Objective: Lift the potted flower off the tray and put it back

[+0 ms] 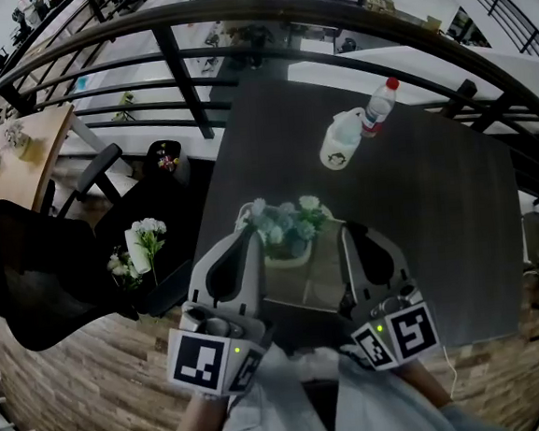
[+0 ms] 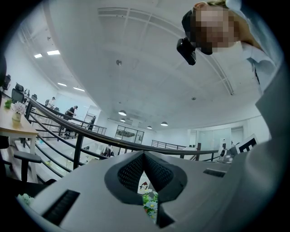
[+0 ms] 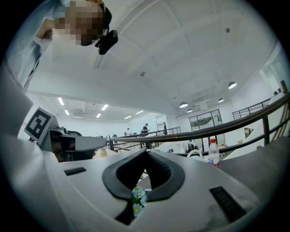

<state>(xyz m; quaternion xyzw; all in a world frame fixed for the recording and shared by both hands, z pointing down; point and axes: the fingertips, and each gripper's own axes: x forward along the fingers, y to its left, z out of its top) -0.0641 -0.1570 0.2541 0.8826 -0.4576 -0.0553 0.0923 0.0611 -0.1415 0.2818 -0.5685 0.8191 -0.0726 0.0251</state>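
Left hand-held gripper, right hand-held gripper, both closed, empty

The tabletop is a dark grey, matt square slab, seen corner-on, with its far corner reaching toward a black railing. Most of its surface is bare. Toward the near side, left of centre, a tray with a pale rim lies flat on it. Well apart from the tray, toward the far end, a white jug with a small dark mark on its side stands on the tabletop. Just beside the jug, on its far right, stands a clear water bottle with a red cap; whether the two touch I cannot tell.
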